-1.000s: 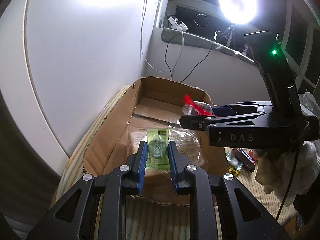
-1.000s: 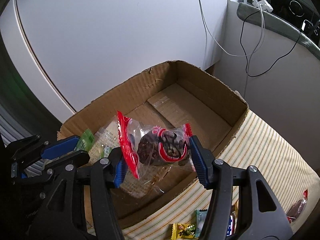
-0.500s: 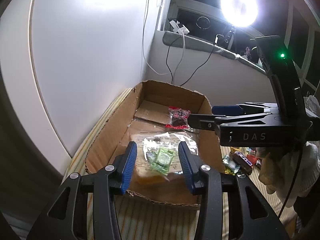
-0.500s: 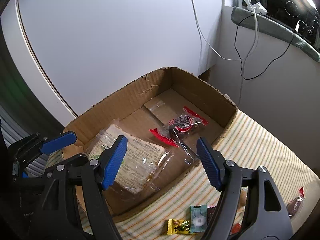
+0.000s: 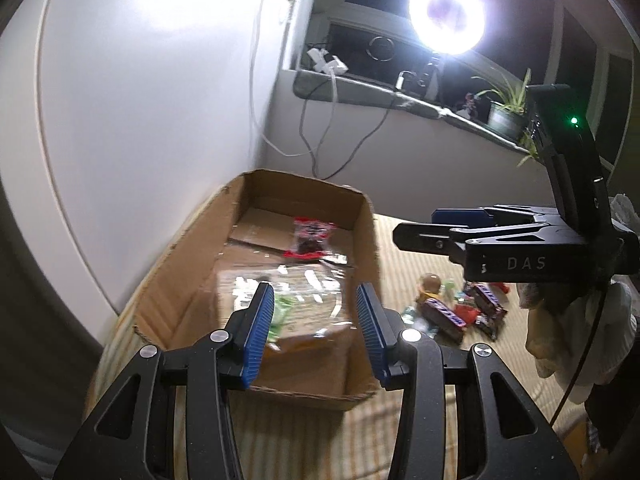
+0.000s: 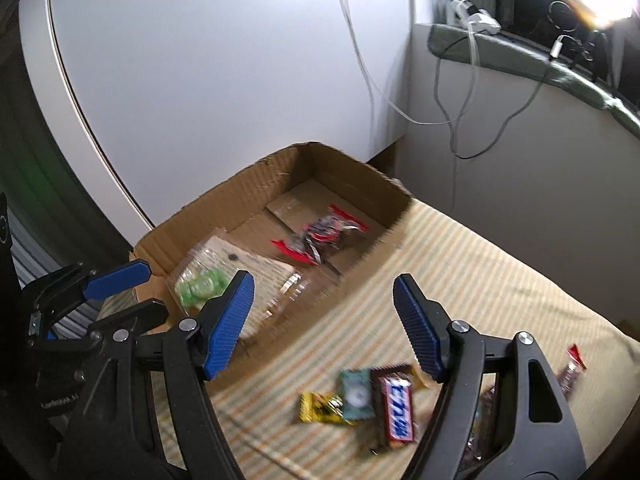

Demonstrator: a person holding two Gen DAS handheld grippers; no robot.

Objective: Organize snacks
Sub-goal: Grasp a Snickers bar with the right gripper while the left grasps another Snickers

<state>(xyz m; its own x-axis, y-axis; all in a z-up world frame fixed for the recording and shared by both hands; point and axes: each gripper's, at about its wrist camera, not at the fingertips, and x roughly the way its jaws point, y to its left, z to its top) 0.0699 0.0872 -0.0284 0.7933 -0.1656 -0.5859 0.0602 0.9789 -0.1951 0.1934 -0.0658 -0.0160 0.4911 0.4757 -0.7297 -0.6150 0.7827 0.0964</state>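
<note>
A cardboard box (image 5: 368,240) (image 6: 240,200) sits on a striped cloth against the wall. Inside lie a clear cracker pack (image 5: 296,292) (image 6: 256,268), a green candy (image 5: 282,312) (image 6: 200,284) and a red-edged snack bag (image 5: 310,238) (image 6: 324,234). My left gripper (image 5: 314,332) is open and empty above the box's near end. My right gripper (image 6: 324,324) is open and empty over the cloth, right of the box; it also shows in the left wrist view (image 5: 500,240). Loose snacks lie on the cloth: chocolate bars (image 5: 444,314) (image 6: 398,408), a yellow candy (image 6: 320,408) and a teal candy (image 6: 356,394).
A white curved panel (image 5: 140,80) stands behind the box. Cables (image 5: 320,136) hang down the wall from a window ledge (image 5: 380,94) with a bright ring lamp (image 5: 446,16) and a potted plant (image 5: 506,114). The striped cloth (image 6: 480,280) stretches right.
Both grippers opened and dropped their snacks into the box: the green candy from the left, the red-edged bag from the right. Both have since pulled back, the right toward the loose snacks.
</note>
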